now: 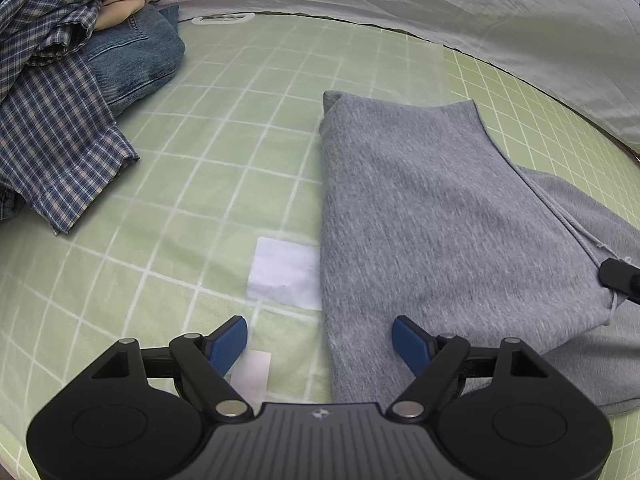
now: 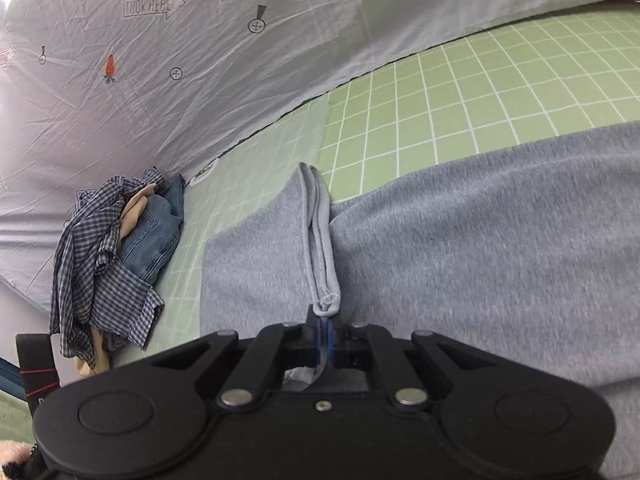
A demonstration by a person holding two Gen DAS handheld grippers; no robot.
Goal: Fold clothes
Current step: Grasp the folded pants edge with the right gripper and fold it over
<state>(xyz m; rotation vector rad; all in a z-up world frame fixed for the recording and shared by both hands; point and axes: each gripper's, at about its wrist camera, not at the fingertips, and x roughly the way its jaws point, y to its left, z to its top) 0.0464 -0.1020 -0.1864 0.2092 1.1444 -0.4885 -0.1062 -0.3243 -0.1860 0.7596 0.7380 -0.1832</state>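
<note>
Green bedding with a white grid [image 1: 224,168] covers the work surface; a pale grey sheet printed with carrots [image 2: 168,92] rises behind it as a backdrop.

Left gripper [image 1: 319,344]: angled steeply down over the near edge of the grey garment [image 1: 432,216]. Its jaws stand wide apart and released, with nothing between them. One blue fingertip [image 1: 230,342] hangs over the bare bedding, the other over the garment's left margin; contact with the cloth cannot be confirmed.

Right gripper [image 2: 322,338]: pointed downward at a shallower angle and rolled to one side. Its jaws are clenched on a bunched fold of the grey garment [image 2: 480,248], a thin hemmed edge [image 2: 320,240] running forward from the pads. A black part of this gripper shows at the right edge of the left wrist view, at the garment's side.

Count of items:
- One grey garment, knit fleece, lying partly folded on the bedding in front of both grippers.
- One heap of unfolded clothing at the far left against the backdrop, well apart from the grey garment: one blue plaid shirt [image 1: 52,120], one pair of blue jeans [image 1: 136,64], one peach-coloured item [image 1: 120,8] tucked between them.
- Two white paper-like patches [image 1: 286,274] on the bedding, the larger touching the garment's left edge.
</note>
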